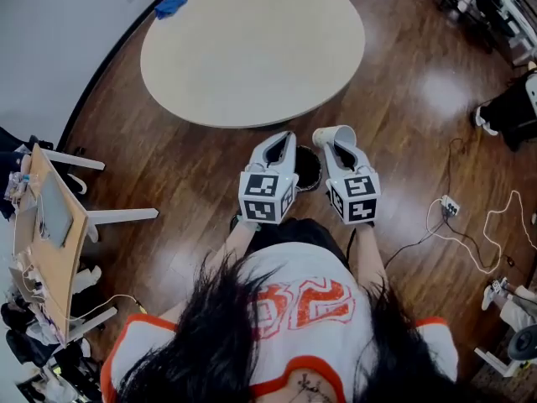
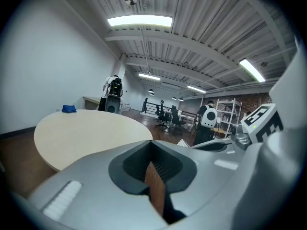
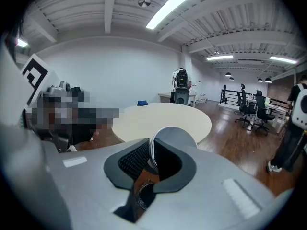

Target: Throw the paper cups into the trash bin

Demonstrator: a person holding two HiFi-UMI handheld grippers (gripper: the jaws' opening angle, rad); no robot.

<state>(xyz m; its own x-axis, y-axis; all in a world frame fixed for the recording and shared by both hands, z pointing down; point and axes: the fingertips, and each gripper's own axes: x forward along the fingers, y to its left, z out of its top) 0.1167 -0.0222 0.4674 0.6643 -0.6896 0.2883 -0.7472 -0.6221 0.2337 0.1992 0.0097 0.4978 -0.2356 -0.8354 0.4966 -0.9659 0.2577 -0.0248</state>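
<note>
Round beige table [image 1: 252, 49] is whole in head view, bare except for a small blue cloth [image 1: 170, 5] at its far edge. Brown wood floor [image 1: 403, 124] runs all round it. The person's dark hair and orange-and-white jersey [image 1: 302, 309] block the lower frame, so both forearms are mostly hidden.

Dark round trash bin [image 1: 309, 168] stands on the floor just off the table's near edge. Only a sliver of its rim shows between the two tools; its contents can't be made out.

Left gripper [image 1: 288, 137]: jaw tips together, nothing between them, thin strip of floor visible behind the tips.

Right gripper [image 1: 338, 148]: pads clamped on the wall of a white paper cup [image 1: 334, 133], which lies sideways with its mouth towards the left gripper. Cup sits at the bin's far right edge, above it and not inside.
</note>
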